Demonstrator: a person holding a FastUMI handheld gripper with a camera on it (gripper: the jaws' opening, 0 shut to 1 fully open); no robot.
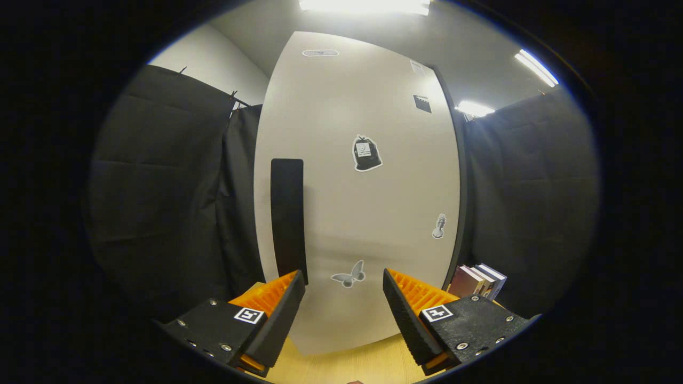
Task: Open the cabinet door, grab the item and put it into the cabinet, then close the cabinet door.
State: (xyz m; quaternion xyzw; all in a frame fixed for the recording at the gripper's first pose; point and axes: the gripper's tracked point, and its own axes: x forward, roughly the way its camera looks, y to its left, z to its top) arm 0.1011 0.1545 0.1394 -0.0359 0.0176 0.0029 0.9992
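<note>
We face the closed cabinet door (368, 202); no step appears completed. Our gripper (344, 298) is spread wide and empty, its fingers just short of the dark handle (288, 213). Books (477, 280), possibly the item, stand beside the cabinet.

Black cloth (160, 186) is hanging on both sides, with a pale wall (213, 61) rising behind it. Ceiling lights (368, 5) are glowing overhead. A few books (477, 281) are standing upright on the wooden tabletop (347, 368), close together against the cloth.
</note>
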